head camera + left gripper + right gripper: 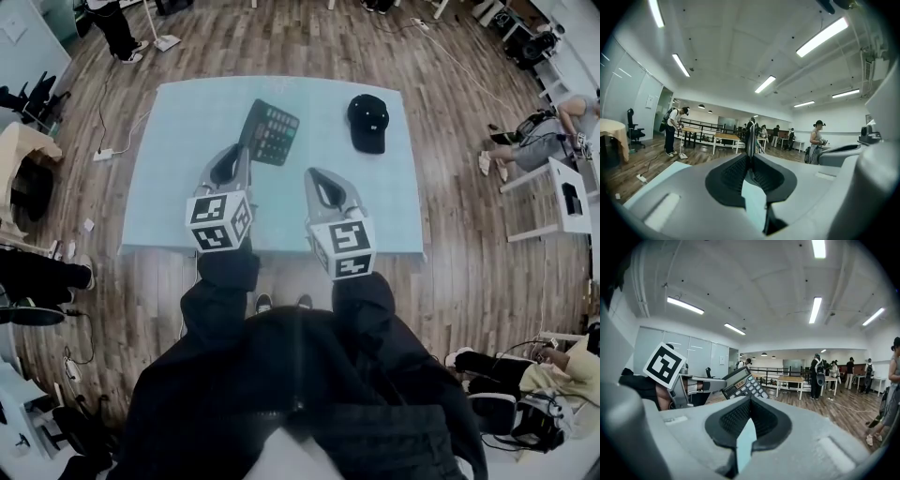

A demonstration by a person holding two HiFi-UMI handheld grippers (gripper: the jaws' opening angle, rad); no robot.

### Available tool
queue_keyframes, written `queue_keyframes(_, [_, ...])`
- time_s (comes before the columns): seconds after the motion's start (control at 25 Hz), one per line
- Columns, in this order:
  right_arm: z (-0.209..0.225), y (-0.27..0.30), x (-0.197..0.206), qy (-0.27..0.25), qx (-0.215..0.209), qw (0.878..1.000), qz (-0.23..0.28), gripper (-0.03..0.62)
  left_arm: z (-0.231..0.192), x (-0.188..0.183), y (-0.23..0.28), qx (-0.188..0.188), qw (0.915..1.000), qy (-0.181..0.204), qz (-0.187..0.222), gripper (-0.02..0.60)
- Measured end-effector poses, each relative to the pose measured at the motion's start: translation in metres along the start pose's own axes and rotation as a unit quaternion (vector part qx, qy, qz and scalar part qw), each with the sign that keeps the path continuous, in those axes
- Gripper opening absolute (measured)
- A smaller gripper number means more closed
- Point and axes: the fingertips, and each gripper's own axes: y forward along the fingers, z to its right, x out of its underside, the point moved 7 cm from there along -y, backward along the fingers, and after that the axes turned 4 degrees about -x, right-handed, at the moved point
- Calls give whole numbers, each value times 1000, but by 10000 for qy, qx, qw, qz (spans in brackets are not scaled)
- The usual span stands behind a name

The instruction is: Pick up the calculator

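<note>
holding the calculator [272,131] by its near edge, the left gripper [247,153] sits left of centre in the head view, above the light blue table [169,187]. its marker cube [220,222] faces the camera, and a dark sleeve [225,272] runs back from it towards the person's body. in the left gripper view the jaws are closed on the calculator [751,136], which shows edge-on as a thin dark strip standing up between the pads. the view beyond looks out across the room rather than down at the table. in the right gripper view the left gripper [717,386] reaches in from the left and holds the calculator [743,384] clear of the table. the calculator is tilted, with its keys and display turned towards that camera.

just to the right, the right gripper [312,173] lies beside the left one and points the same way, the two forearms side by side. its own view shows the right gripper [750,401] with its jaws drawn together and nothing between them. it also looks out level over the wooden floor.

farther right, a black cap [367,122] rests on the far part of the table, apart from the calculator and both grippers.
</note>
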Motion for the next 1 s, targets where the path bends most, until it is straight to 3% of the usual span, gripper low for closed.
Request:
queue_keyframes(0.36, [11, -5, -49, -207, 169, 9975, 654, 0, 1, -54, -10, -44, 9978, 119, 653, 45])
queue_keyframes(0.6, [20, -21, -87, -399, 635, 9891, 1270, -2, 10, -86, -21, -65, 9936, 182, 1116, 46])
queue_keyframes(1.0, [27, -25, -105, -466, 672, 9829, 1650, -2, 22, -111, -37, -4, 9866, 290, 1607, 44])
